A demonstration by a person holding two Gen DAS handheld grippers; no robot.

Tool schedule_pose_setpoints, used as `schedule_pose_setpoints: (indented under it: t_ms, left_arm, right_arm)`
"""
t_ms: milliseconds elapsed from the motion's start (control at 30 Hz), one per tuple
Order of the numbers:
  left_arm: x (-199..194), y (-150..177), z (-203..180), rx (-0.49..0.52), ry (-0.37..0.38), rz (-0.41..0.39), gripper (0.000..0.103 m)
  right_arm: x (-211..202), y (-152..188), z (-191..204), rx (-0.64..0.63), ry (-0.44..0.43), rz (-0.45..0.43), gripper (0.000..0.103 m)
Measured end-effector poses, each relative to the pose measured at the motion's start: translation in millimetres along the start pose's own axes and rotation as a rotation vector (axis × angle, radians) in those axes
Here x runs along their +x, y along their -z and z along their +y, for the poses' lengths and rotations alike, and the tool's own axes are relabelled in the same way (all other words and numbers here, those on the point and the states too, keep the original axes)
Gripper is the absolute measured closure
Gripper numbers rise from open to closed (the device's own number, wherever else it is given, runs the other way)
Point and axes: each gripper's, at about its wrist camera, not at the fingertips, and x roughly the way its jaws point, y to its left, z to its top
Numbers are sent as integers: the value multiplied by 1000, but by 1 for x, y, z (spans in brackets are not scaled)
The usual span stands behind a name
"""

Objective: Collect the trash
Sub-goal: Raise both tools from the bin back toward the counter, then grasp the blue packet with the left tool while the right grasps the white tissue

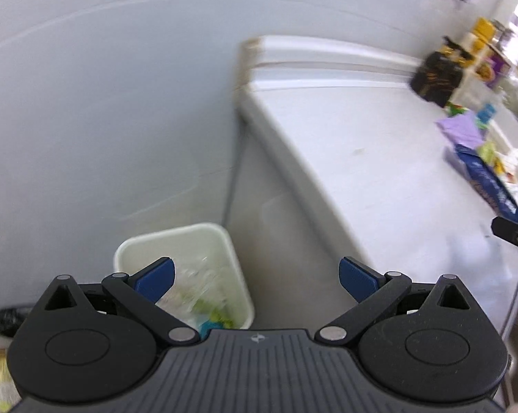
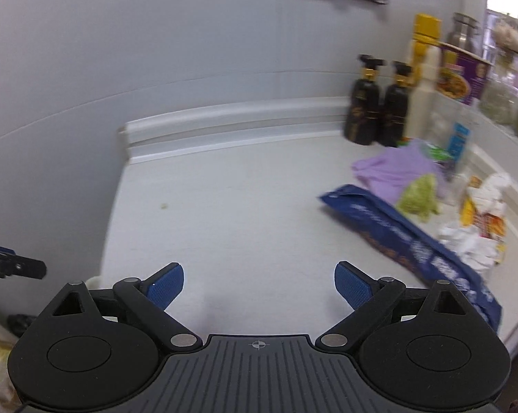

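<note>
While the left gripper (image 1: 255, 280) is tilted steeply downward beyond the worktop's (image 1: 362, 144) left edge, its blue pads (image 1: 154, 280) stand spread wide with nothing between them. Directly below it, on the floor beside the worktop's leg, stands a cream waste bin (image 1: 190, 237) holding crumpled clear plastic (image 1: 197, 285) with green and blue scraps at the bottom. The right gripper (image 2: 259, 284) points at a shallower downward angle over the bare near part of the worktop (image 2: 224, 206); its jaws are likewise parted wide and empty, and its fingertip shows at the right margin of the left wrist view. Remaining trash lies along the worktop's right edge: a long blue wrapper (image 2: 413, 237) nearest the right gripper, a crumpled green piece (image 2: 419, 196) just behind it, white crumpled paper (image 2: 468, 241) with an orange-printed packet (image 2: 486, 213) farther right, and a lilac cloth (image 2: 393, 168) behind these. Two black pump bottles (image 2: 376, 110) stand at the far right corner against the wall, beside a pale bottle (image 2: 422, 103) and a purple box (image 2: 462, 75).
</note>
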Motion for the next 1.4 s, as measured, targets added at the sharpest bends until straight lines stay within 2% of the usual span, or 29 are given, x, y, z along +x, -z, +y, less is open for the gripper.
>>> schedule_pose_setpoints:
  t_ms: [400,667,867,1033,1200,1267,1400]
  left_arm:
    - [40,-48,-106,240,121,2,1]
    - [60,-82,-180,346,219,-60,3]
    - [77,-100,-242,480,330,-120,21]
    - [101,-105,-279,589,382,-119,41]
    - [122,-110,-294,604,387,-93,57]
    - [126,-111,-298,609,386,-95,58]
    - [130,-114,-303,617,383,-101,66]
  right_arm:
    - [-5,-6,-113,47,153,-67,7]
    - [11,-15,-173,111,193,-106,7]
    - [33,-22,-201,125,195,-114,7]
    - [50,-30,-227,191,194,-123,7]
    - [66,-36,-246,249,212,-122,9]
    - [71,-37,-252,267,213,-122,10]
    - [81,-39,-258,281,212,-115,23]
